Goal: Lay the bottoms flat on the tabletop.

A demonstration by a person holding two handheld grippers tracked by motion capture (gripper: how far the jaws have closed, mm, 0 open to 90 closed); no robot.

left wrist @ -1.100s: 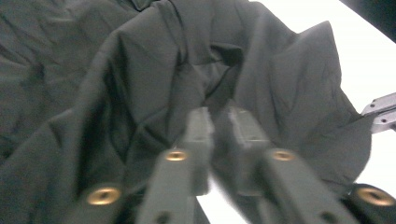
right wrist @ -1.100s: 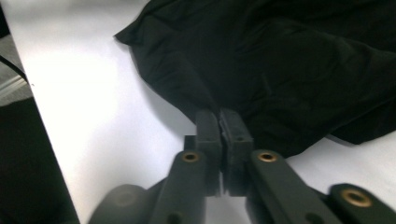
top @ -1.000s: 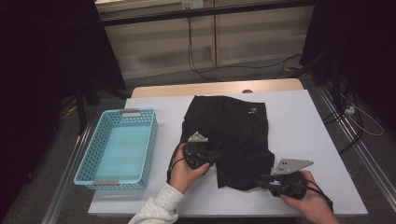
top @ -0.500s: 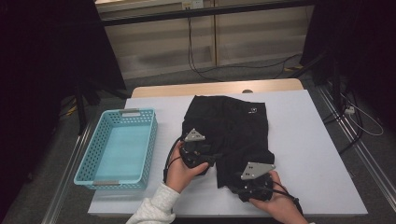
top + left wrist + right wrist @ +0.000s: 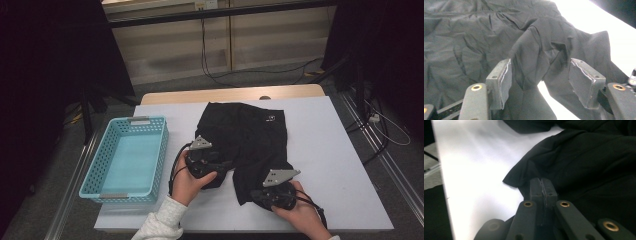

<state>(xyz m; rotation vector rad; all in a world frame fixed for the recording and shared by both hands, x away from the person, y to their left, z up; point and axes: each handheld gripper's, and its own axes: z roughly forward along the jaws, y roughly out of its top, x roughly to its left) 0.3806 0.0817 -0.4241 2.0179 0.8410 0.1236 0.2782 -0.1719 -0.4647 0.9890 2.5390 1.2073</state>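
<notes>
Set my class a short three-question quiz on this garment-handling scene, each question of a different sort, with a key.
1. True or false: the black shorts lie inside the blue basket.
2. Which gripper has its jaws pressed together at the hem of the shorts? A) left gripper B) right gripper
3. Fill in: seen from the high view, the basket sits on the ___ side of the table.

Key
1. False: they lie spread on the table beside it.
2. B: its jaws meet at the cloth's edge, while the left gripper's pads stand apart around a raised fold.
3. Left.
</notes>
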